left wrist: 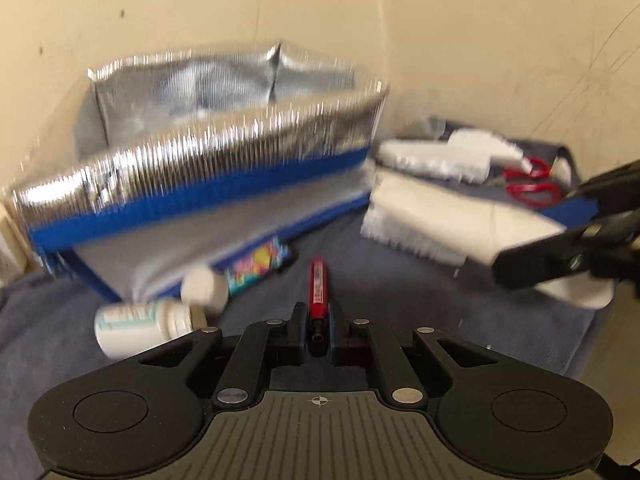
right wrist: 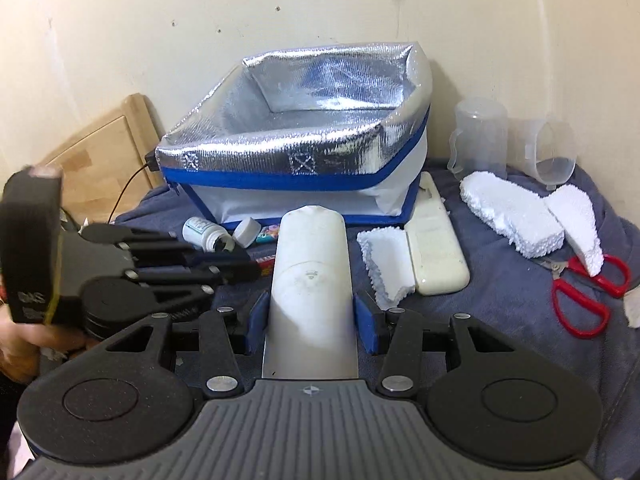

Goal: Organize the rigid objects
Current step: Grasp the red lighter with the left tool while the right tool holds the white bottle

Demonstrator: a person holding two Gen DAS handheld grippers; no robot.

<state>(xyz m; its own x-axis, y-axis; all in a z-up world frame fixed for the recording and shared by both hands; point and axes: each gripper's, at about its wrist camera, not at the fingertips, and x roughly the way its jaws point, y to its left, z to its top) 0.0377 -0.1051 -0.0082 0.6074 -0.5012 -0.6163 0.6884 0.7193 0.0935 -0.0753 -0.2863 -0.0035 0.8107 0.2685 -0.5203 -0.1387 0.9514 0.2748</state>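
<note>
My left gripper (left wrist: 317,314) is shut on a red marker (left wrist: 318,280), which points forward over the blue cloth toward the open silver insulated bag (left wrist: 224,152). In the right wrist view this gripper (right wrist: 246,268) comes in from the left with the red marker (right wrist: 267,266) at its tip. My right gripper (right wrist: 312,316) is shut on a white plastic tube (right wrist: 310,264), raised in front of the bag (right wrist: 300,140). From the left wrist view the right gripper (left wrist: 560,248) holds the tube (left wrist: 472,216) at the right.
An open white pill bottle (right wrist: 202,232) and its cap (right wrist: 246,232) lie before the bag. Right of it are a white remote (right wrist: 436,248), styrofoam pieces (right wrist: 512,212), red scissors (right wrist: 580,292) and two clear measuring cups (right wrist: 480,136). A wooden board (right wrist: 100,156) leans at left.
</note>
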